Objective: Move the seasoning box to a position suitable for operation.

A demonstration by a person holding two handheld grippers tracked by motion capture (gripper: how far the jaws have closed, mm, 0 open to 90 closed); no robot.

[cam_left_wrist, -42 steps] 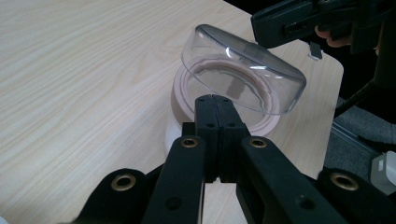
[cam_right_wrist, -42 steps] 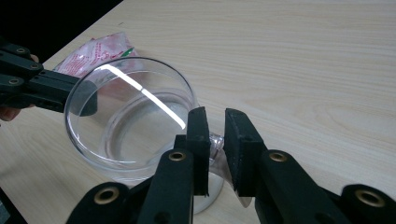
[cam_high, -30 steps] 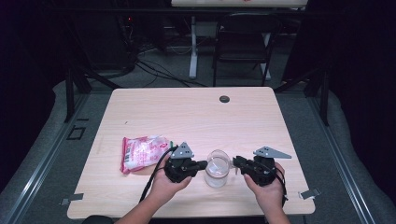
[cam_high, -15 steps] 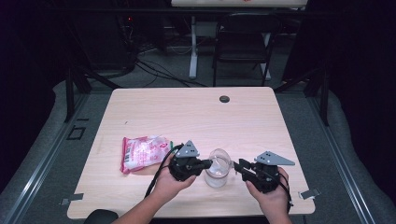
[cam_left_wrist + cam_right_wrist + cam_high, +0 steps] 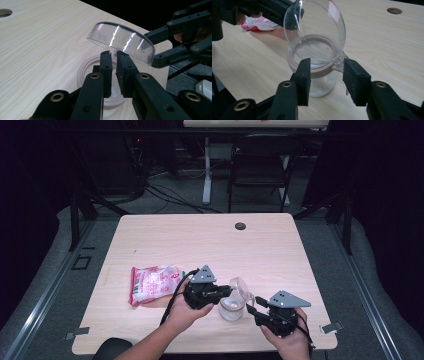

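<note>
The clear jar (image 5: 233,307) stands upright on the counter (image 5: 210,245), near its front edge at about six o'clock from the counter's middle, between my two claws. Its domed clear lid (image 5: 240,287) is swung up and stands tilted over the mouth, joined to the pale collar at a small tab on the rim.

My left claw (image 5: 226,292) comes in from nine o'clock of the jar. In the left gripper view its jaws stand nearly together at the lower rim of the lid (image 5: 121,41), a narrow gap between the pads; they have just been easing apart, and I cannot tell whether they pinch the lid's edge or only touch it.

My right claw (image 5: 252,306) sits at about four o'clock of the jar. In the right gripper view its jaws stand wide on either side of the jar's collar (image 5: 317,71), the pads clear of it; they have just been opening and grip nothing.

Farther out, at nine o'clock beyond my left hand (image 5: 185,312), a pink and white packet (image 5: 152,284) lies flat. At twelve o'clock, near the far edge, is a dark round cable hole (image 5: 240,226).
</note>
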